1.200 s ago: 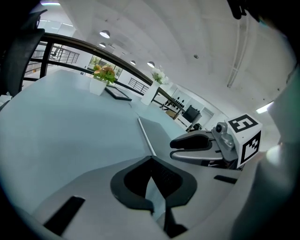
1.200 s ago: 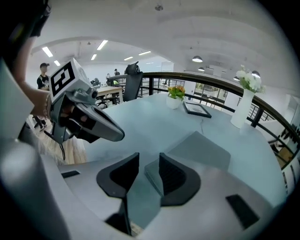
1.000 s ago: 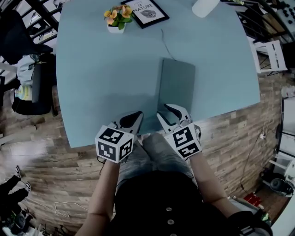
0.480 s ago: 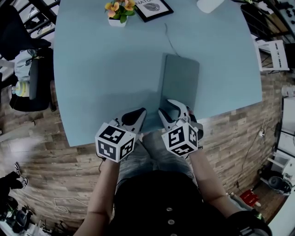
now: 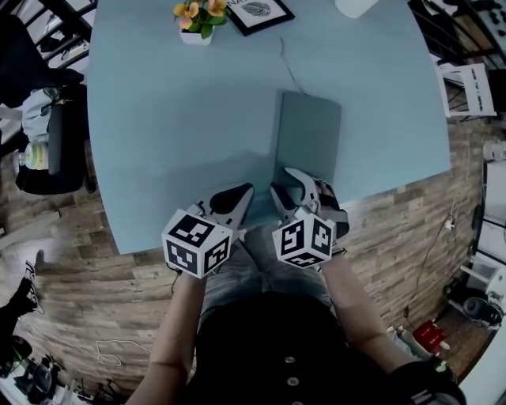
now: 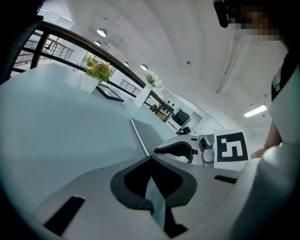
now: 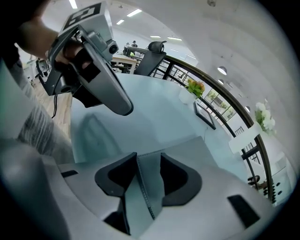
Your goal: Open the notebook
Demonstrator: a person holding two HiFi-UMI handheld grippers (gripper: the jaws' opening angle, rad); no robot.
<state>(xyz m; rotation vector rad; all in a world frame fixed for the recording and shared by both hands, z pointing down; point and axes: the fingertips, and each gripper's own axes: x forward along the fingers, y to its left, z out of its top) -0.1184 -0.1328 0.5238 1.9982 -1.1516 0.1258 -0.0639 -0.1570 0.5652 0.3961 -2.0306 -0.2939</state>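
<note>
Looking down, we find the closed notebook (image 5: 308, 134) at 1 o'clock on the blue table (image 5: 174, 119), with the flower pot (image 5: 194, 17) at 11 and the framed picture (image 5: 257, 12) at 12. Left gripper view: left gripper (image 6: 150, 158) closed and empty, tilted shallowly. Right gripper view: right gripper (image 7: 149, 157) pitched steeply, its jaws just opened and straddling the notebook's near edge.

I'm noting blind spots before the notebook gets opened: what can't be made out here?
Notebook: pages hidden under its closed cover, all views.
Framed picture: cut by the head view's top edge; tiny in the gripper views.
White object: mostly beyond that same edge; unidentifiable.
</note>
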